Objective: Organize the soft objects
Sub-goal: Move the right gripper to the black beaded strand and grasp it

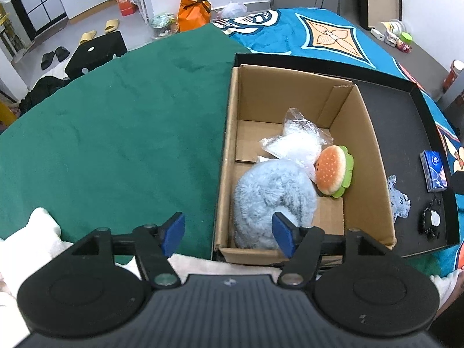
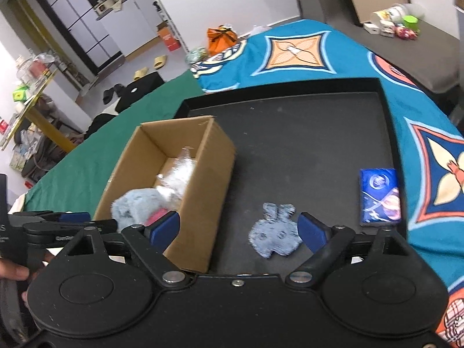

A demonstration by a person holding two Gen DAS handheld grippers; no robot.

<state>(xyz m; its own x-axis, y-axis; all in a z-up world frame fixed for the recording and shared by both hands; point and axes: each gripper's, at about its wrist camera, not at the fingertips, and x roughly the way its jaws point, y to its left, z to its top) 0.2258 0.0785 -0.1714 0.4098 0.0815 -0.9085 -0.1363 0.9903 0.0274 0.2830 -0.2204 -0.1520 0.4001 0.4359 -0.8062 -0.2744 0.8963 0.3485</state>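
Note:
A cardboard box (image 1: pixel 368 145) stands in a black tray (image 1: pixel 406 121). Inside lie a fluffy blue plush (image 1: pixel 272 197), a burger plush (image 1: pixel 333 171) and a clear plastic bag (image 1: pixel 295 142). My left gripper (image 1: pixel 229 232) is open and empty, above the box's near left corner. In the right wrist view the box (image 2: pixel 203 179) is at left, and a flat blue rabbit-shaped plush (image 2: pixel 274 233) lies on the tray (image 2: pixel 319 145). My right gripper (image 2: pixel 239 230) is open and empty, just above and before the rabbit plush. The left gripper (image 2: pixel 69 217) shows at the left edge.
A blue tissue pack (image 2: pixel 380 195) lies at the tray's right side, also in the left wrist view (image 1: pixel 433 171). A small black and white item (image 1: pixel 432 220) lies near it. A green cloth (image 1: pixel 116 130) and a patterned blue cover (image 2: pixel 304 46) lie underneath. White fabric (image 1: pixel 32 240) lies at bottom left.

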